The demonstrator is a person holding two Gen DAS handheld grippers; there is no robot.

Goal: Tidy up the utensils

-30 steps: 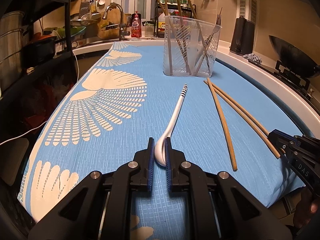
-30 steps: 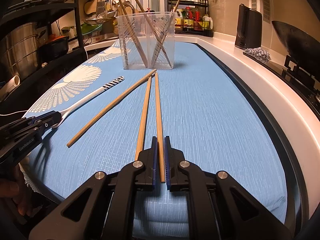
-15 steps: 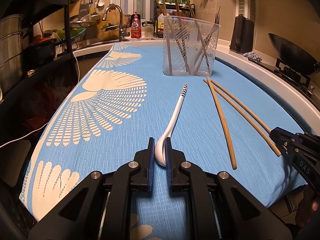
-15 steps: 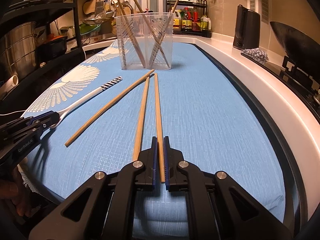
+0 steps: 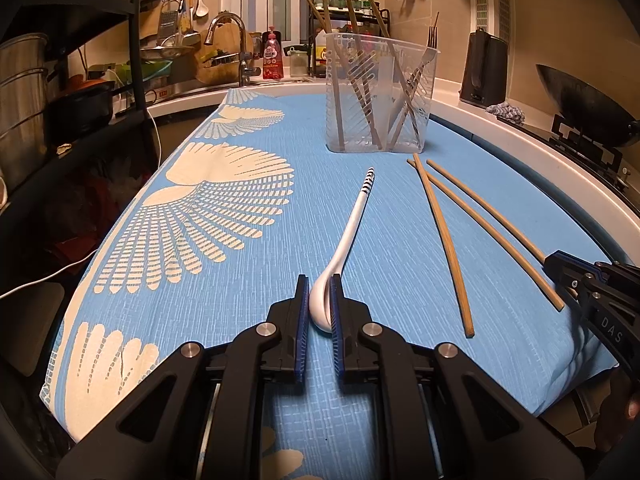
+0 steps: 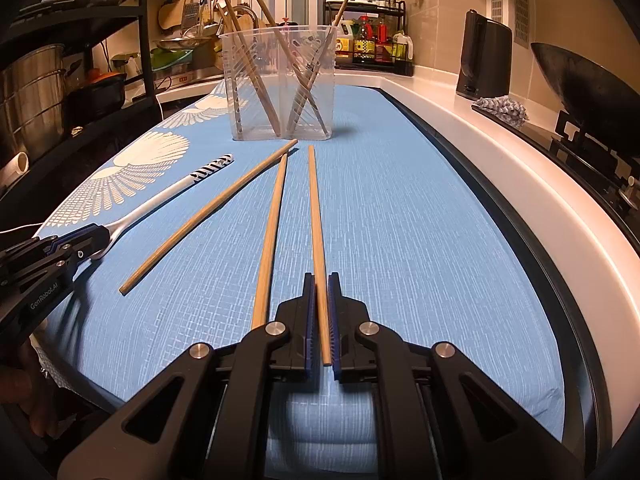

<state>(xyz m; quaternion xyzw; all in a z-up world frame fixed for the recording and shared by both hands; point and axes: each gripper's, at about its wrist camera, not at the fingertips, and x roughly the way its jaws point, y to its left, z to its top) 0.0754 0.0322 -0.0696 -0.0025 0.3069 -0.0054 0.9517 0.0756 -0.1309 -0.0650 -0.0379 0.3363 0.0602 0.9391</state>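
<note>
My left gripper is shut on the bowl of a white spoon with a striped handle end; the spoon lies along the blue cloth. My right gripper is shut on a wooden chopstick, near its close end. Two more chopsticks lie on the cloth to its left. A clear plastic utensil holder with chopsticks and a fork stands further back; it also shows in the right wrist view. Each gripper shows in the other's view, the right and the left.
The blue cloth with white wing patterns covers the counter. A sink and tap are at the back, dark shelves with pots on the left, a black kettle and a wok on the right.
Both grippers stay shut on their utensils. The views have shifted only slightly, as if the grippers lifted or tilted a little.
</note>
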